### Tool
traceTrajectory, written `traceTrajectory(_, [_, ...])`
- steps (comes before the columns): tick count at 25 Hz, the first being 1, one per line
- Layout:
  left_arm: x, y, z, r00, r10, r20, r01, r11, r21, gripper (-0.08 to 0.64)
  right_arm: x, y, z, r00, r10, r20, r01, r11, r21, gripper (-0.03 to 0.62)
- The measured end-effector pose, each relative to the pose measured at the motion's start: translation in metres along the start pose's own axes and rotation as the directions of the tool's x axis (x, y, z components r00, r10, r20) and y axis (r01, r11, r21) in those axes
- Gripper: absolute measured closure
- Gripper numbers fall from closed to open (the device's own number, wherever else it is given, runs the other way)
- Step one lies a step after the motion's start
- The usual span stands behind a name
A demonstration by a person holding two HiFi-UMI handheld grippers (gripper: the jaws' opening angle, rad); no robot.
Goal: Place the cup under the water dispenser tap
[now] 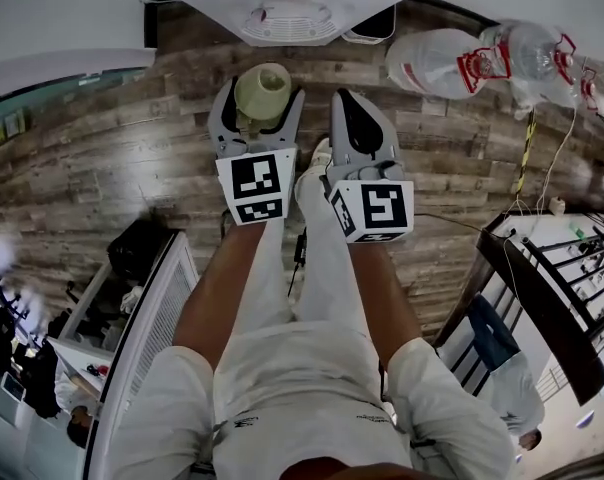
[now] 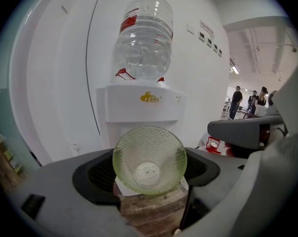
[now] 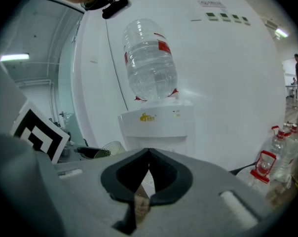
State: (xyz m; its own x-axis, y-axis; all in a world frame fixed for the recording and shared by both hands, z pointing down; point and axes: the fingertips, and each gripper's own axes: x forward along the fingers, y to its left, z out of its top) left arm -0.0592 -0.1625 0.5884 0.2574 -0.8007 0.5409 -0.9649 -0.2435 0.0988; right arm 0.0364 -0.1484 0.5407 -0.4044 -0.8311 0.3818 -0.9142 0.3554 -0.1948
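Left gripper (image 1: pixel 259 108) pinches a green dimpled glass cup (image 2: pixel 149 159), with the water dispenser (image 2: pixel 141 105) straight ahead. Right gripper (image 3: pixel 148 157), just beside it, is pressed together and holds nothing.

place: office | signs: water dispenser (image 2: pixel 141 102); spare bottles (image 1: pixel 482 58); plank floor (image 1: pixel 102 168)

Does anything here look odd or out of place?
The green glass cup in the left hand-held gripper is tipped, its mouth facing back toward the gripper's camera rather than up. It looks empty, so nothing spills.
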Motion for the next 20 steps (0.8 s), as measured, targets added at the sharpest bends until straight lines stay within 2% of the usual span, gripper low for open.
traceTrajectory(9, [0.045,0.014,-0.039,0.999,0.010,-0.040,-0.009,1.000,0.016,0.181,0.014,-0.010,-0.029,1.000,-0.007,-0.018,0.007,1.000,0.002,0.594])
traceTrajectory(20, [0.104,0.038,-0.070,0.999,0.022,-0.038,-0.022,1.000,0.018,0.181,0.021,-0.021,-0.050,0.999,-0.006,-0.039,0.006,1.000,-0.019,0.594])
